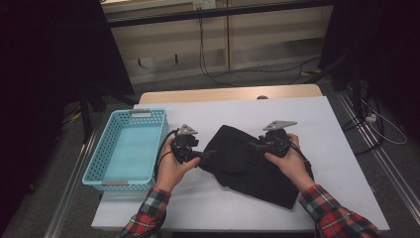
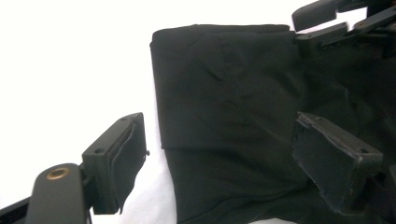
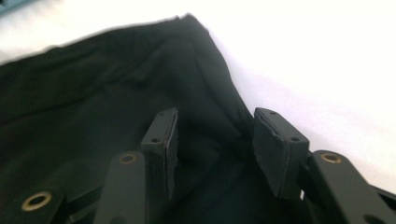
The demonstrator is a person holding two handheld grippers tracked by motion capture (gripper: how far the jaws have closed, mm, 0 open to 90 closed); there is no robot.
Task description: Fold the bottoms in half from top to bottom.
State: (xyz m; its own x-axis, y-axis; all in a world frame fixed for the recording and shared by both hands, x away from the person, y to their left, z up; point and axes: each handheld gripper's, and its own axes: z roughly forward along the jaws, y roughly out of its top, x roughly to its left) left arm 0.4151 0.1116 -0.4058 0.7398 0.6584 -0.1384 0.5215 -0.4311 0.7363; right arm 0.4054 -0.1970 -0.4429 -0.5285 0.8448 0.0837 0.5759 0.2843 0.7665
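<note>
A: Plaid sleeves (image 1: 148,213) come in nearest the lens, one hand on each gripper. Far left of both tools, a turquoise basket (image 1: 130,148) sits on the white worktop (image 1: 341,163), well apart from the left jaws.

B: Left gripper (image 1: 204,154)?

A: Jaws stand wide apart. In the left gripper view its pads (image 2: 125,161) clamp nothing: one hangs over bare worktop just off the cloth's edge, the other over the cloth itself. Whether the tips touch the fabric, cannot tell.

B: And the cloth?

A: Black garment (image 1: 242,161), folded, flat on the worktop between the two grippers and spreading under the right hand. Its folded edge (image 2: 156,88) runs straight ahead between the left jaws. Beyond them, at the garment's far side, the right gripper's own jaws show.

B: Right gripper (image 1: 255,145)?

A: Low over the garment from the right side, pointing toward the left tool. Jaws parted, about half wide. In the right gripper view the fingertips (image 3: 280,149) bracket a raised ridge of the fabric (image 3: 116,93); a gap shows either side of it, so no pinch. One pad is over the cloth, the other near its border with the white worktop.

B: Held, then?

A: By neither tool.
</note>
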